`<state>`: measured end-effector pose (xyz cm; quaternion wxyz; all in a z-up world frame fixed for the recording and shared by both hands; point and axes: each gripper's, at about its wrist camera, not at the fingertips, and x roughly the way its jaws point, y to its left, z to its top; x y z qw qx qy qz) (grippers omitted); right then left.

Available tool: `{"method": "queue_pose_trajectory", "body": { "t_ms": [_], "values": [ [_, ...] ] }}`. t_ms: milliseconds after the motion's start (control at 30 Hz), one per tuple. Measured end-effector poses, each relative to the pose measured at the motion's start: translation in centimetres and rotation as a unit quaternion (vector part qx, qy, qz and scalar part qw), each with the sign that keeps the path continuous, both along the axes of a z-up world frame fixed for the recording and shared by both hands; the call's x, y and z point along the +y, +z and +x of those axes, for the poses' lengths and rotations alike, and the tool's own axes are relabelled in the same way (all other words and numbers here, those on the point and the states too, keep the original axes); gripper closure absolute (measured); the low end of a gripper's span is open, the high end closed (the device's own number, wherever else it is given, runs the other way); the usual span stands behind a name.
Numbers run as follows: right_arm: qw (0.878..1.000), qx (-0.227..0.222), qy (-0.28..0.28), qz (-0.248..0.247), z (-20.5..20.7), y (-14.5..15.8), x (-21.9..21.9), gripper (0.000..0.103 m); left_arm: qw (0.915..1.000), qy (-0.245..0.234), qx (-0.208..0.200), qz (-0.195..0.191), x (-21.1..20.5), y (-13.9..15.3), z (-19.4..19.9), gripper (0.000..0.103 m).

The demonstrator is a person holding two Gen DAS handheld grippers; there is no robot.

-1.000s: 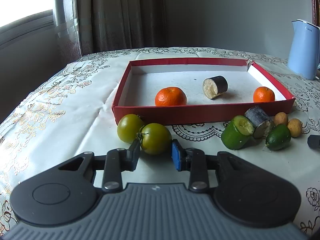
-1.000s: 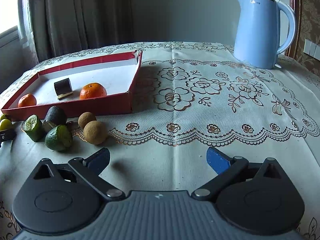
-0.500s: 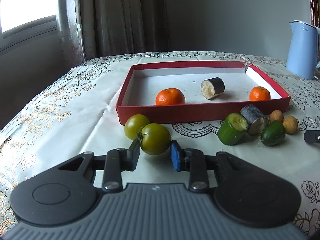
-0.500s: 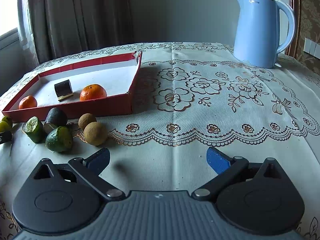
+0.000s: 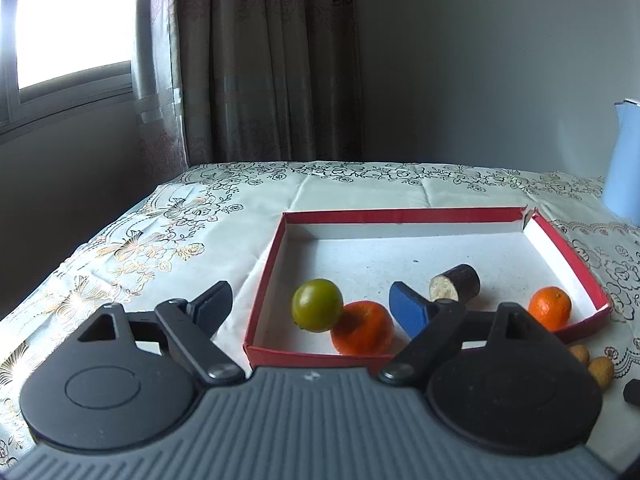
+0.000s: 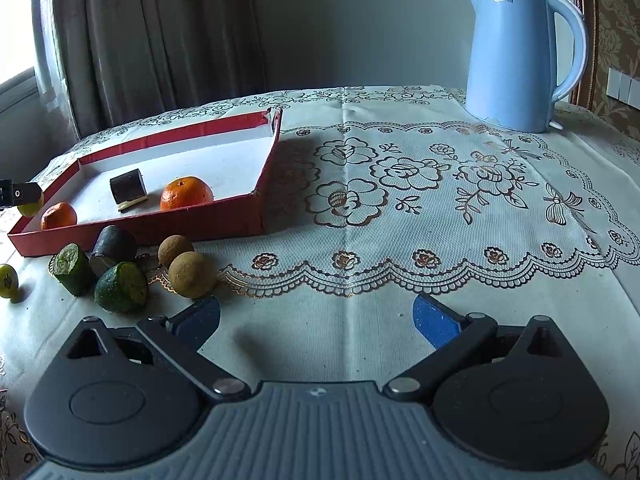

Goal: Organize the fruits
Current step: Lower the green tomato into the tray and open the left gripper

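My left gripper is open over the near left corner of the red tray. A green tomato sits between its fingers, free of both pads, against an orange. The tray also holds a dark cane piece and a second orange. My right gripper is open and empty above the tablecloth. In front of the tray lie a lime, a cucumber piece, a dark cane piece, two longans and another green tomato.
A blue kettle stands at the back right of the table. Curtains and a window are behind the table. Part of the left gripper shows at the left edge of the right wrist view. The table's left edge drops off beside the tray.
My left gripper has lifted one green tomato from the cloth, carried it over the tray's near rim and opened, letting it go. The right gripper has not moved.
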<state>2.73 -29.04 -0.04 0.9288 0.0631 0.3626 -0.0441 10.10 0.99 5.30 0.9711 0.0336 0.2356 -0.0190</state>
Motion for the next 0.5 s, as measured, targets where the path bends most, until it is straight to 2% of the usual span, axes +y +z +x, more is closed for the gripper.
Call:
{"method": "queue_pose_trajectory", "body": {
  "t_ms": [167,300,500],
  "values": [
    [1.000,-0.003,-0.001,0.006,0.0,0.0,-0.2,0.000,0.9998,-0.011,0.000,0.016,1.3,-1.2,-3.5,0.019],
    [1.000,-0.005,-0.001,0.012,0.0,0.1,-0.3,0.000,0.9999,-0.010,0.002,0.008,2.6,-2.3,-6.5,0.007],
    [0.999,-0.016,0.007,0.036,-0.4,0.2,-0.7,0.000,0.9996,-0.010,0.000,0.025,3.0,-3.8,-7.8,0.000]
  ]
}}
